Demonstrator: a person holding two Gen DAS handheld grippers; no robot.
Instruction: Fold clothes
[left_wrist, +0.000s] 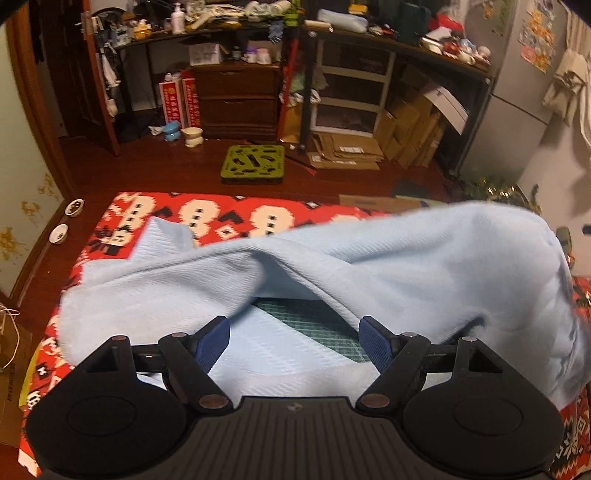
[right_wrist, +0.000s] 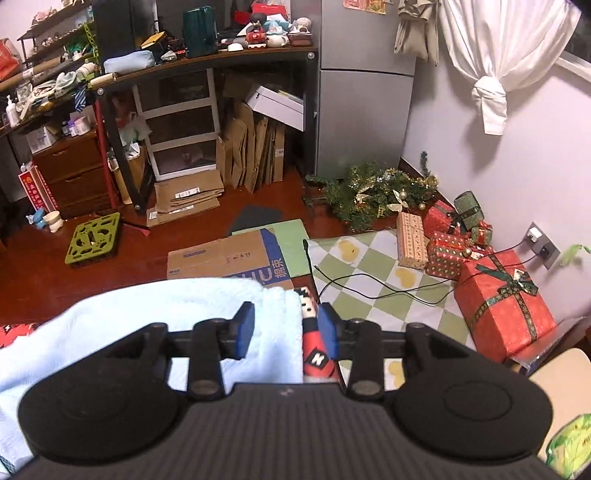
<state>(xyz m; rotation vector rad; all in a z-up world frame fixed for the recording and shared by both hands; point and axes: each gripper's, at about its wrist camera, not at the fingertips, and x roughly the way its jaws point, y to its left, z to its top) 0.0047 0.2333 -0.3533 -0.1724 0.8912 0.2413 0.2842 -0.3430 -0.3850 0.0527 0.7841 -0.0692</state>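
Note:
A light blue garment (left_wrist: 332, 266) lies on a table covered with a red patterned cloth (left_wrist: 229, 218). Its right part rises in a blurred hump. Under a lifted fold a green grid mat (left_wrist: 306, 317) shows. My left gripper (left_wrist: 293, 328) is open wide just above the garment's near part, and its pads press on nothing. In the right wrist view the garment (right_wrist: 147, 314) fills the lower left. My right gripper (right_wrist: 286, 314) is partly open over the garment's edge. The fabric lies beside the left pad (right_wrist: 243, 332), and the red cloth (right_wrist: 314, 354) shows in the gap beside the right pad.
On the floor beyond the table are a green plastic grid (left_wrist: 255, 162), flattened cardboard (right_wrist: 225, 258), a checked mat (right_wrist: 369, 258) with a black cable (right_wrist: 369, 288), and wrapped gift boxes (right_wrist: 506, 299). Two small bowls (left_wrist: 59, 232) sit on the floor at the left.

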